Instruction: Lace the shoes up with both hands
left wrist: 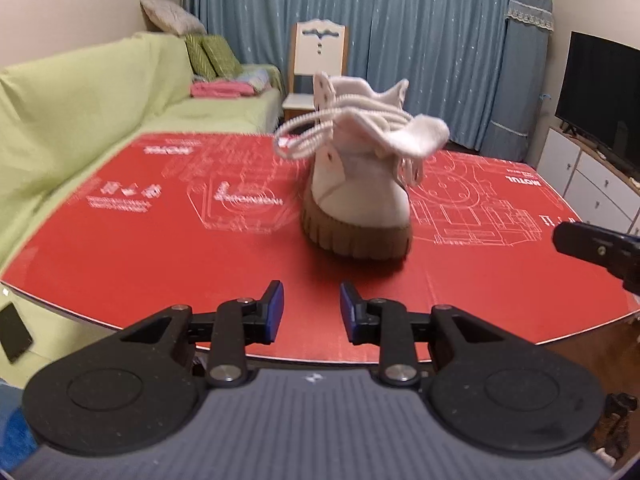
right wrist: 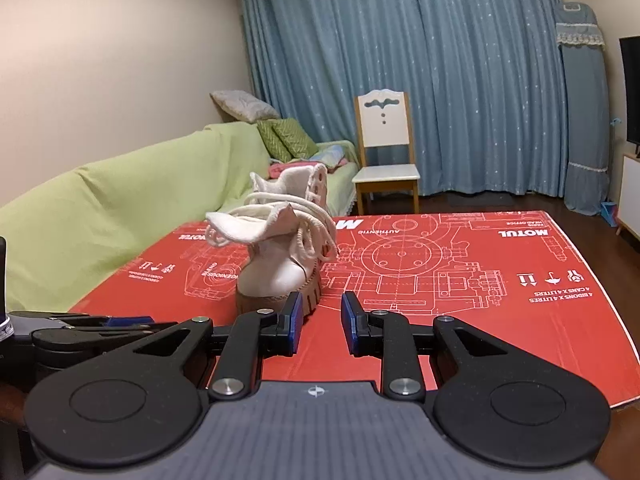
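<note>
A cream high-top shoe (left wrist: 360, 184) with a tan ridged sole stands toe-first on the red cardboard sheet (left wrist: 160, 248). Its tongue flops forward and loose cream laces (left wrist: 304, 136) loop out to the left. My left gripper (left wrist: 311, 312) stands open short of the toe, nothing between its blue pads. In the right wrist view the same shoe (right wrist: 280, 264) sits left of centre, its laces (right wrist: 316, 236) hanging down its right side. My right gripper (right wrist: 321, 320) is open just in front and right of the sole, holding nothing. The right gripper's tip (left wrist: 592, 244) shows at the far right.
The red cardboard (right wrist: 480, 280) covers the tabletop. A green-covered sofa (left wrist: 80, 120) runs along the left, with a black phone (left wrist: 14, 332) on it. A white chair (right wrist: 384, 152) stands behind the table before blue curtains. A TV (left wrist: 600, 96) on a white cabinet is at right.
</note>
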Tool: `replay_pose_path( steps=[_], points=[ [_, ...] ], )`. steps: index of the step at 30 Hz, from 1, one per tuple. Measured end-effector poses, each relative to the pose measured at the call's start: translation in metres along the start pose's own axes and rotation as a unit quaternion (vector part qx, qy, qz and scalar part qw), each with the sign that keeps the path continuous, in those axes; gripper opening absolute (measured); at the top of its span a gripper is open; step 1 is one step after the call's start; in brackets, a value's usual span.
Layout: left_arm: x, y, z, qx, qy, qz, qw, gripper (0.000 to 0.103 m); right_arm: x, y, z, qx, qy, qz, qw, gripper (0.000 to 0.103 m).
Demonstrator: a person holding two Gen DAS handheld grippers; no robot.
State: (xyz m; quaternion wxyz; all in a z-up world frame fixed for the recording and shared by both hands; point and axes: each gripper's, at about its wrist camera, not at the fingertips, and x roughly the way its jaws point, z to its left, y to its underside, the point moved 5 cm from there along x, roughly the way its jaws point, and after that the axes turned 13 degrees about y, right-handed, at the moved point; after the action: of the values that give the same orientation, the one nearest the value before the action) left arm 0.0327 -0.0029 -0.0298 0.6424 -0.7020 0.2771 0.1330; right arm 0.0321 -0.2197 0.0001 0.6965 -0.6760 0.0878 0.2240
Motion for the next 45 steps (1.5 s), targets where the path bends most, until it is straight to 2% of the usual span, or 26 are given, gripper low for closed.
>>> replay_pose_path(
  steps=[6,9,14,18,24,30,45],
  points=[
    [-0.013,0.014,-0.011,-0.003,-0.002,-0.023,0.9997,0.026,0.014,-0.005,0.004,0.002,-0.004,0.022,1.000,0.027],
    [-0.003,0.014,-0.011,-0.019,0.001,-0.008,0.9998,0.026,0.020,-0.008,0.006,0.003,-0.006,0.033,0.999,0.027],
    [0.013,0.014,-0.020,-0.015,-0.004,0.003,0.9999,0.025,0.030,-0.011,0.010,-0.003,-0.009,0.036,0.999,0.027],
    [0.021,0.008,-0.017,-0.018,0.002,0.013,0.9998,0.025,0.038,-0.012,0.015,-0.009,-0.012,0.038,0.999,0.027],
    [0.030,-0.017,0.017,-0.043,0.042,0.026,0.9979,0.025,0.046,-0.012,0.015,-0.012,-0.018,0.045,0.999,0.027],
    [0.037,-0.016,0.019,-0.044,0.031,0.035,0.9979,0.025,0.049,-0.011,0.014,-0.018,-0.017,0.049,0.998,0.027],
    [0.042,-0.015,0.027,-0.047,0.033,0.030,0.9979,0.027,0.052,-0.009,0.019,-0.022,-0.017,0.052,0.998,0.027]
  ],
)
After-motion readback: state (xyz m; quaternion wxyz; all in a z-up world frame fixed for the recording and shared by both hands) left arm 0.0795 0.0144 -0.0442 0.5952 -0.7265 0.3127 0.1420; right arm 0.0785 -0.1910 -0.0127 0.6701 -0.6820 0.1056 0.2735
